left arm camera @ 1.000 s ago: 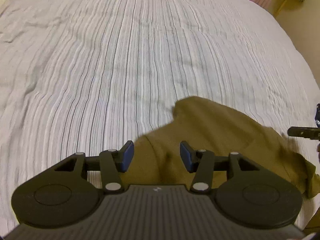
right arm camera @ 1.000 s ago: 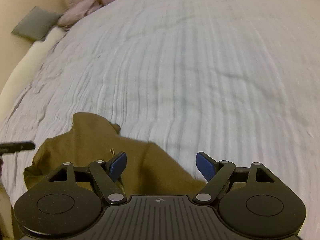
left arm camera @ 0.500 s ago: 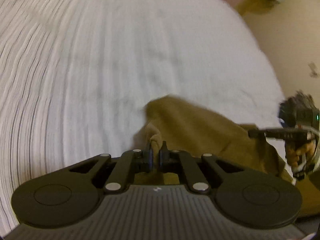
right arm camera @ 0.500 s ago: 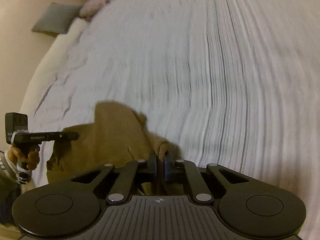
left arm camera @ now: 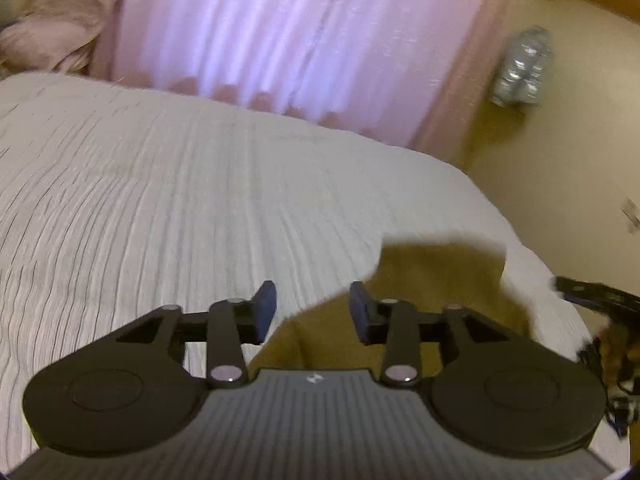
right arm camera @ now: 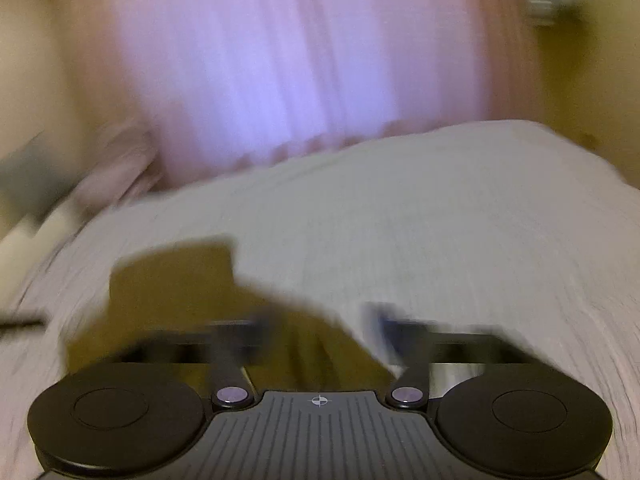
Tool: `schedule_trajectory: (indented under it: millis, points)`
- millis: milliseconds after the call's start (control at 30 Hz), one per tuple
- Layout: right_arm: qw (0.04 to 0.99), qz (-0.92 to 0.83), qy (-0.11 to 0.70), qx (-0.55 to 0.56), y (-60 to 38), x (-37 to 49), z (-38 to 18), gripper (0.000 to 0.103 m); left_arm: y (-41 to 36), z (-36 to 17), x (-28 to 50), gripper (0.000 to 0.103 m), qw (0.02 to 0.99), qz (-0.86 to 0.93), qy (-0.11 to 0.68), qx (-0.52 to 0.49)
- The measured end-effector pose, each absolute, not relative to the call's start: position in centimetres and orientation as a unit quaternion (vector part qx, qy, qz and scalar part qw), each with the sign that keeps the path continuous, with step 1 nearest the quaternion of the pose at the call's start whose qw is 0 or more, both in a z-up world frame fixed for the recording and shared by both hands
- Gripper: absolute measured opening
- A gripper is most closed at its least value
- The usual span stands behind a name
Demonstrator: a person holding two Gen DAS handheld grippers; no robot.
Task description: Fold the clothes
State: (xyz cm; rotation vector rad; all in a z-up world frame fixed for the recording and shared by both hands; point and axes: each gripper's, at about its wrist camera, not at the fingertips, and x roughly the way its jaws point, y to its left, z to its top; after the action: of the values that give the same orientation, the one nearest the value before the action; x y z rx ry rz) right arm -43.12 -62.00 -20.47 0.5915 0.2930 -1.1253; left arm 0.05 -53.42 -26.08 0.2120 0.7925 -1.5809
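An olive-brown garment [left arm camera: 436, 276] lies on the white striped bedspread [left arm camera: 168, 200], spread out with a straight far edge. My left gripper [left arm camera: 314, 308] is open and empty just over its left near edge. In the blurred right wrist view the garment [right arm camera: 180, 280] lies left of centre, and my right gripper [right arm camera: 320, 320] is open over its right near edge. The right gripper's tip also shows in the left wrist view [left arm camera: 576, 286] at the right edge.
A pink curtain [left arm camera: 288, 36] hangs behind the bed. A pink bundle of cloth [left arm camera: 52, 36] lies at the far left. A pack of bottles [left arm camera: 524, 68] stands by the wall on the right. The bed's edge [left arm camera: 532, 256] drops off on the right.
Both grippers were shut on the garment half a second ago and have now opened and let it go. The garment now lies flatter, and both cameras have tilted up toward the curtain.
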Motion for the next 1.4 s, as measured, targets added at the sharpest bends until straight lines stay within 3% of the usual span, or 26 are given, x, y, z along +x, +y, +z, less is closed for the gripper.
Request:
schedule_trajectory:
  millis: [267,367,600,633,667,700,867,1033,1100,1233,1400]
  points:
    - [0.726,-0.526,0.200,0.396,-54.1,-48.5,-28.9,0.088,-48.3,-33.8,-7.1,0.041,0.528,-0.733,0.335,0.267]
    - [0.669,-0.547,0.209,0.457,-49.5,-51.9,-32.1,0.088,-47.0,-35.9,-11.8,0.043,0.480,-0.760,0.287,0.330]
    - [0.573,-0.578,0.144,0.563,-43.9,-57.9,-33.4,0.088,-48.5,-39.9,-19.7,0.051,0.433,-0.787,0.151,0.413]
    - [0.571,-0.580,0.141,0.564,-43.8,-58.3,-33.2,0.087,-49.5,-40.9,-20.6,0.044,0.432,-0.780,0.128,0.435]
    - [0.568,-0.582,0.139,0.564,-43.6,-58.7,-33.0,0.087,-49.3,-41.6,-20.9,0.014,0.439,-0.770,0.098,0.452]
    - [0.568,-0.585,0.139,0.562,-43.4,-59.0,-32.9,0.087,-49.6,-42.1,-20.9,0.006,0.455,-0.758,0.071,0.461]
    - [0.575,-0.595,0.149,0.541,-42.5,-59.9,-32.2,0.087,-48.9,-35.8,-9.2,0.006,0.633,-0.710,0.190,0.245]
    - [0.564,-0.601,0.156,0.544,-40.7,-60.7,-32.2,0.088,-41.6,-33.0,8.6,0.004,0.810,-0.477,0.338,0.034]
    - [0.564,-0.597,0.163,0.547,-39.8,-60.8,-32.2,0.087,-37.2,-34.2,13.3,0.011,0.827,-0.388,0.407,0.005]
    - [0.567,-0.586,0.185,0.548,-37.5,-61.0,-32.3,0.088,-28.8,-36.0,15.4,0.012,0.850,-0.276,0.449,0.022]
    - [0.558,-0.577,0.244,0.544,-32.2,-62.0,-32.6,0.087,-22.4,-36.9,10.8,0.012,0.818,-0.284,0.499,0.039]
